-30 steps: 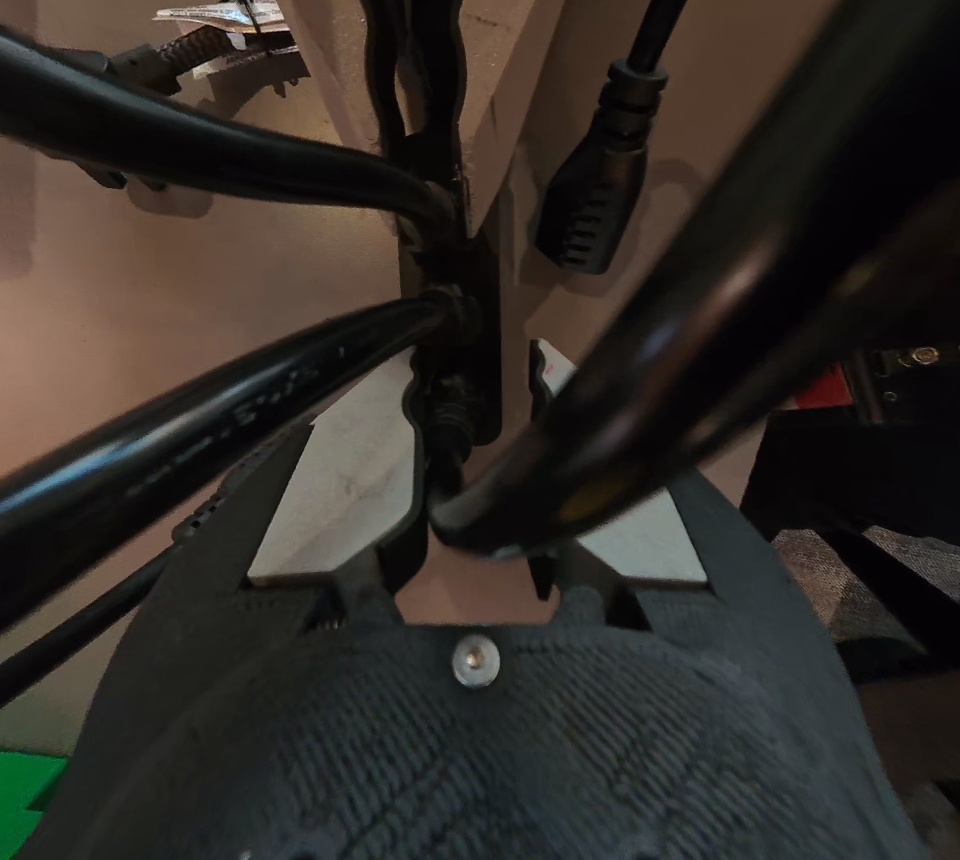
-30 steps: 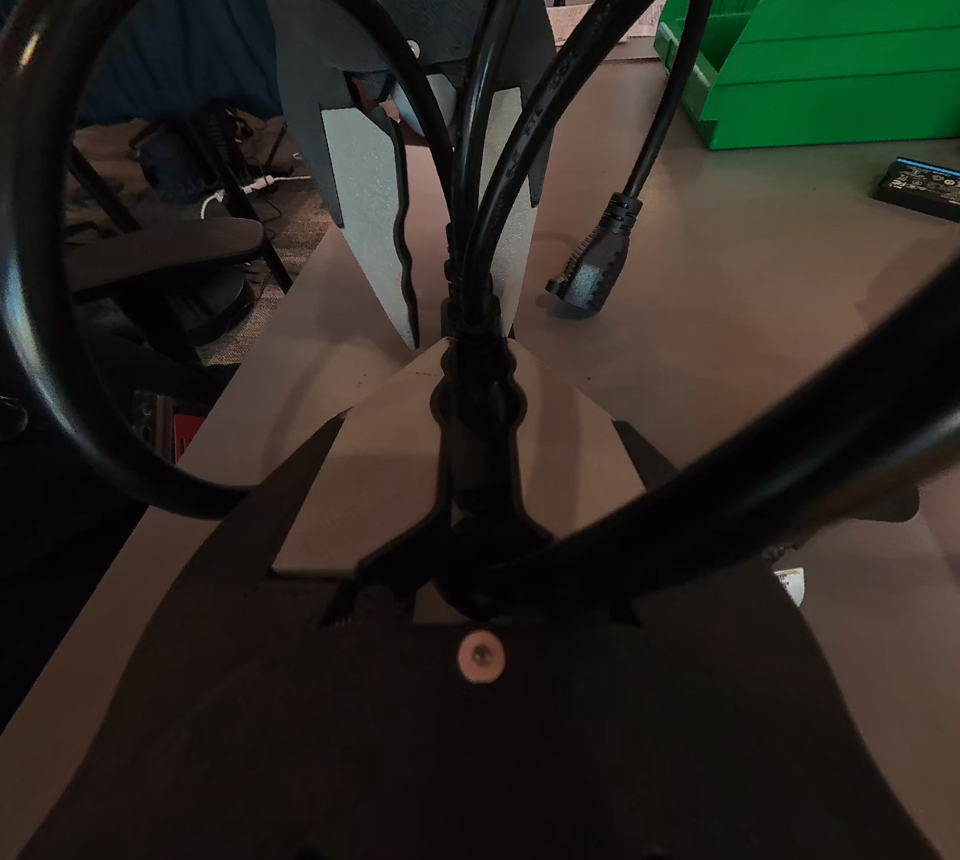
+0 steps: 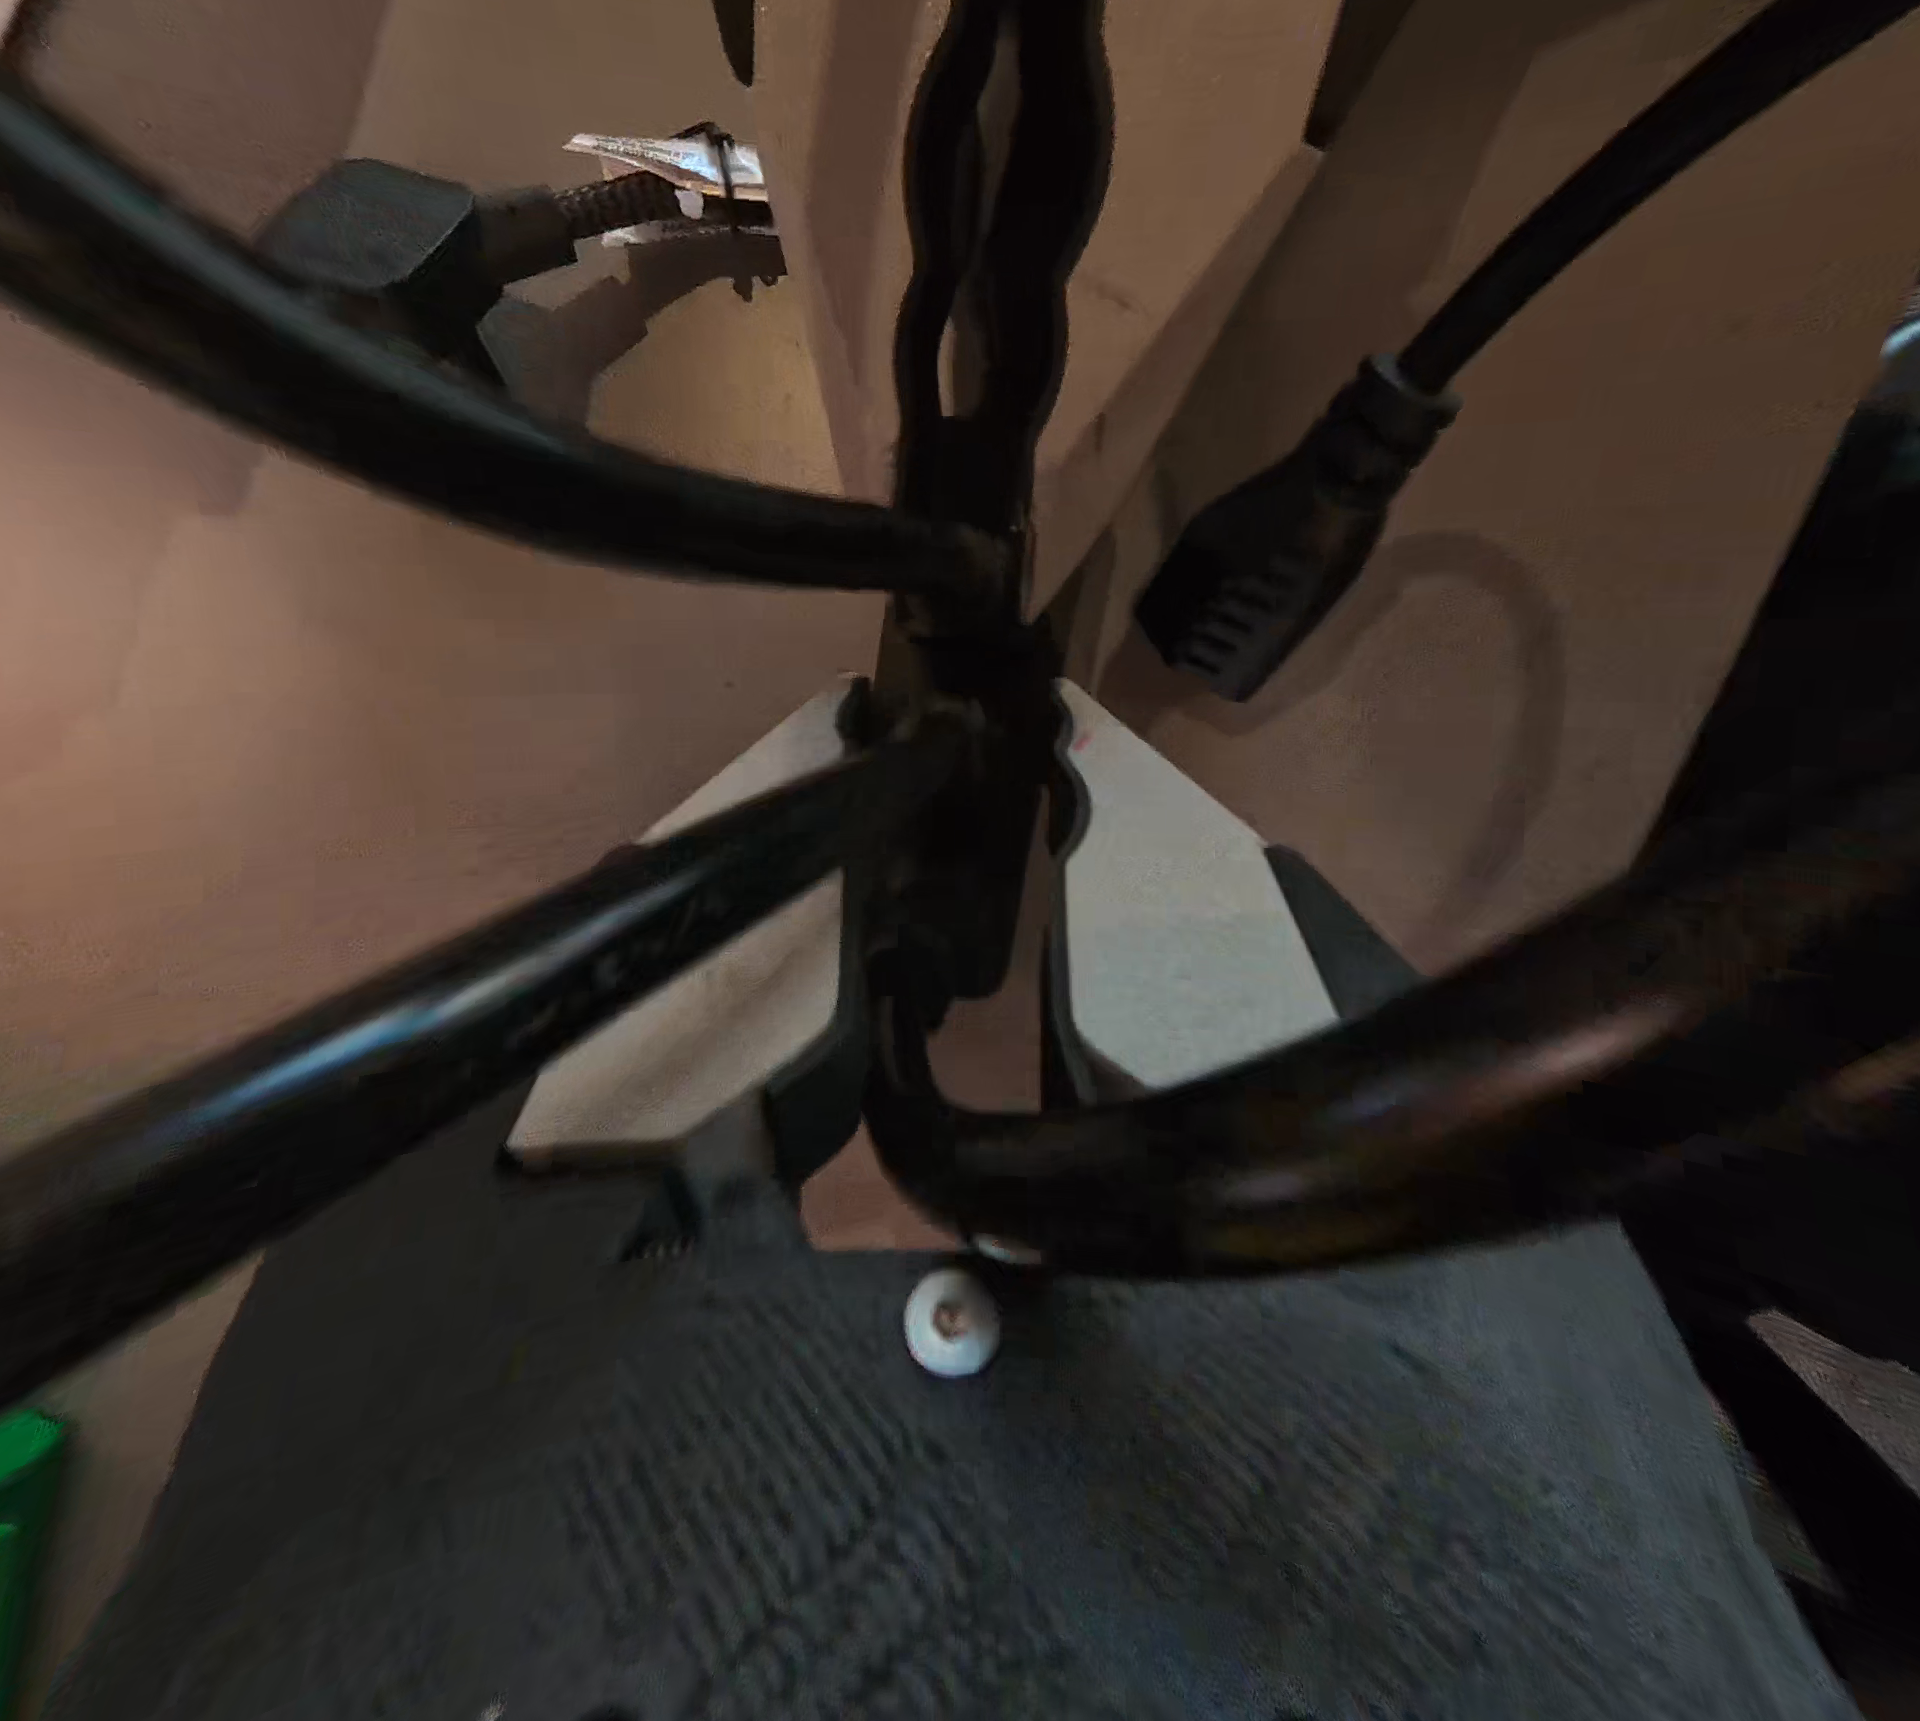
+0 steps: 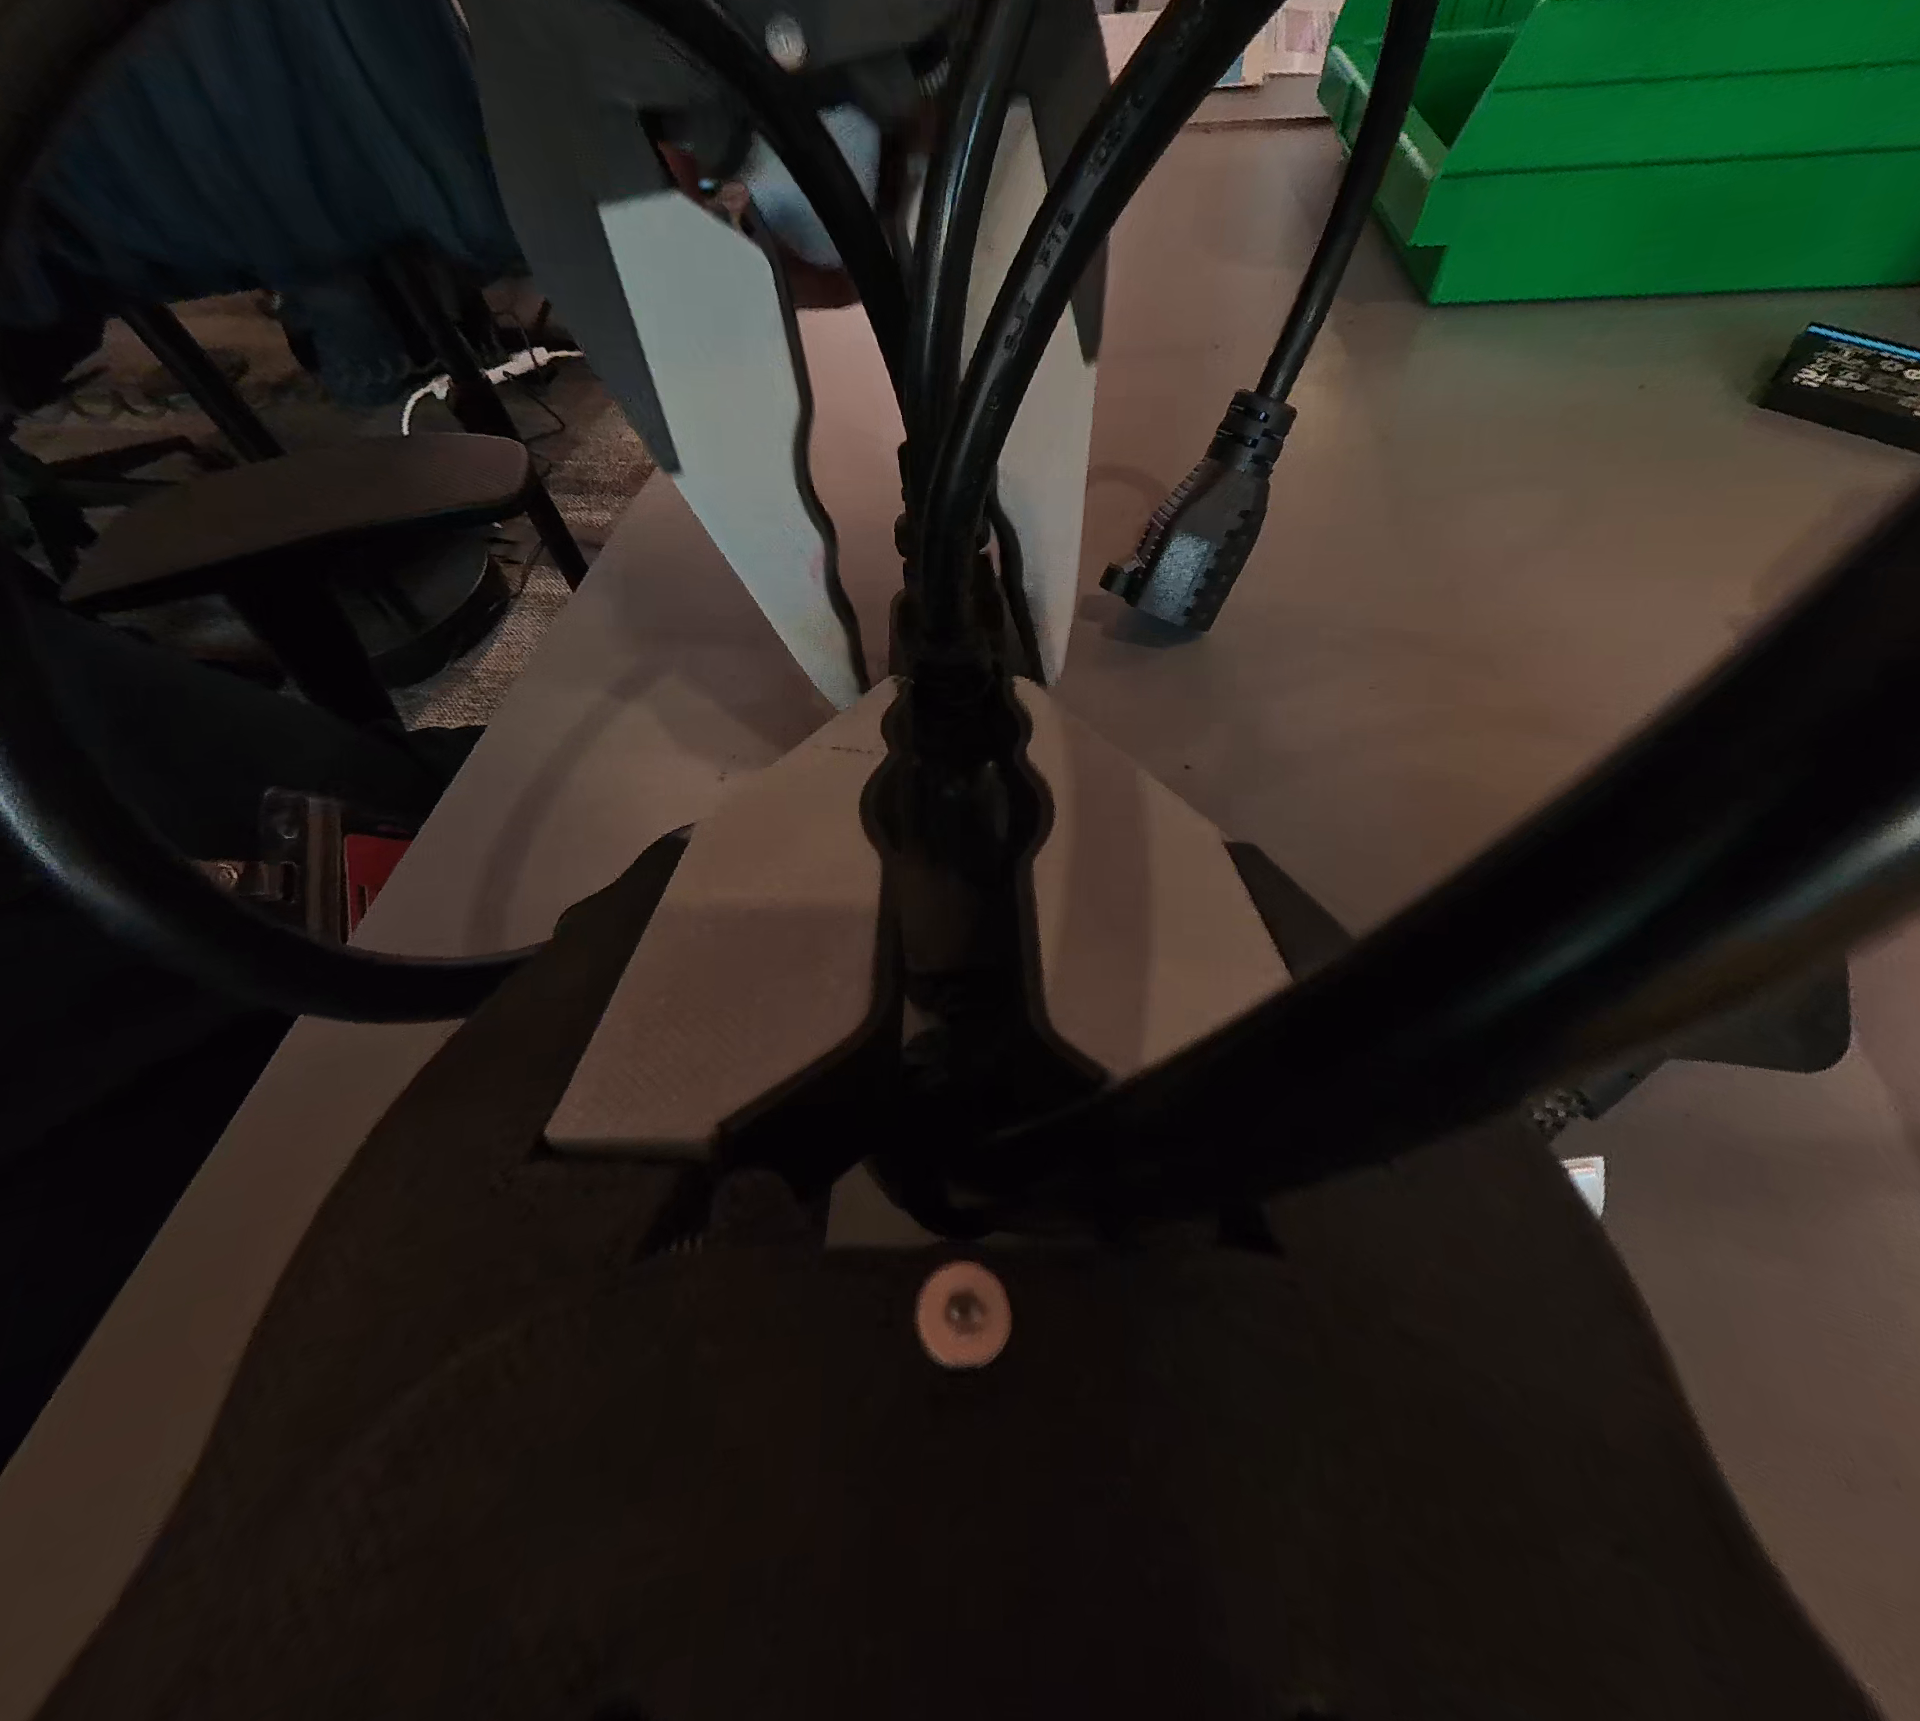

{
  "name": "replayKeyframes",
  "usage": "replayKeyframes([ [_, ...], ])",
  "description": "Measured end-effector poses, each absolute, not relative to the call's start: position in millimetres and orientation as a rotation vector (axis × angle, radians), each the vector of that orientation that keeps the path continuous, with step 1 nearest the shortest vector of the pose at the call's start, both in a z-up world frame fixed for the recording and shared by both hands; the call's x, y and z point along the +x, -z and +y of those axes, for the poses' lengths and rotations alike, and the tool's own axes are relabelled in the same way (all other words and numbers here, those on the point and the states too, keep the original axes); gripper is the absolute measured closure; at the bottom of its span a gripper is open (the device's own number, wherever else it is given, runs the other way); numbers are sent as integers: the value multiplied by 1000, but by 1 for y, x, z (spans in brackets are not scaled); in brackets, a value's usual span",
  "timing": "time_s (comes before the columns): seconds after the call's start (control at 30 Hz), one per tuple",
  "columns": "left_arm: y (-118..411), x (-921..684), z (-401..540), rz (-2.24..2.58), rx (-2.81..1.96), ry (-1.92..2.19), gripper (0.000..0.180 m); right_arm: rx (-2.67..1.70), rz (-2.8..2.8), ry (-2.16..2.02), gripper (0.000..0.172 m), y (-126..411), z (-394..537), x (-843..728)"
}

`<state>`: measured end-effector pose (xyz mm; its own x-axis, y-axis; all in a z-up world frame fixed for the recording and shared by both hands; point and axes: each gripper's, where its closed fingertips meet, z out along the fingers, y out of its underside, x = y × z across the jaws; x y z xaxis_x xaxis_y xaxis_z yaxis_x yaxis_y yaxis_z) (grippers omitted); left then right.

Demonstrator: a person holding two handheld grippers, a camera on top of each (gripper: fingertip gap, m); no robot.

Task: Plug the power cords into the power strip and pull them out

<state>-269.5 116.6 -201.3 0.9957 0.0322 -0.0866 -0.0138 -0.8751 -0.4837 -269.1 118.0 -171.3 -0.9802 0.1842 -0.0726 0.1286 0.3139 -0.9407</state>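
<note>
The cord bundle runs lengthwise between both tip-to-tip grippers, right gripper clamped on it, left gripper half-open around it, grip unclear; loose plug lies right of the right jaws.

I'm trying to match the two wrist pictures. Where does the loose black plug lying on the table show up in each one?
Left wrist view: the black plug lies right of centre, above the right fingertip.
Right wrist view: the same plug lies right of centre, beside the other gripper's white finger.
Shared landmark: the bundle of black cords running up the middle.
</note>
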Motion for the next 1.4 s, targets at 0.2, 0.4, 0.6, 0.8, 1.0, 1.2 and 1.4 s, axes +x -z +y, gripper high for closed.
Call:
replayKeyframes([
  [0.2, 204, -272, 118, 26, -2647, -140, 155, -229, -2449, -1725, 159, 171, 118, -270],
  [0.4, 207, -274, 115, 21, -2703, -112, 156, -177, -2310, -1535, 159, 169, 114, -273],
  [0.6, 209, -282, 115, 4, -2763, -143, 159, -155, -2167, -1258, 157, 167, 116, -287],
  [0.8, 210, -287, 120, -57, -2772, -177, 160, -239, -2139, -1274, 161, 161, 112, -301],
  [1.0, 210, -297, 126, -131, -2747, -193, 160, -352, -2244, -1458, 159, 161, 119, -305],
  [1.2, 210, -295, 128, -68, -2730, -146, 159, -337, -2289, -1567, 160, 161, 124, -302],
  [1.4, 211, -300, 128, -105, -2718, -118, 159, -414, -2307, -1581, 161, 160, 123, -302],
])
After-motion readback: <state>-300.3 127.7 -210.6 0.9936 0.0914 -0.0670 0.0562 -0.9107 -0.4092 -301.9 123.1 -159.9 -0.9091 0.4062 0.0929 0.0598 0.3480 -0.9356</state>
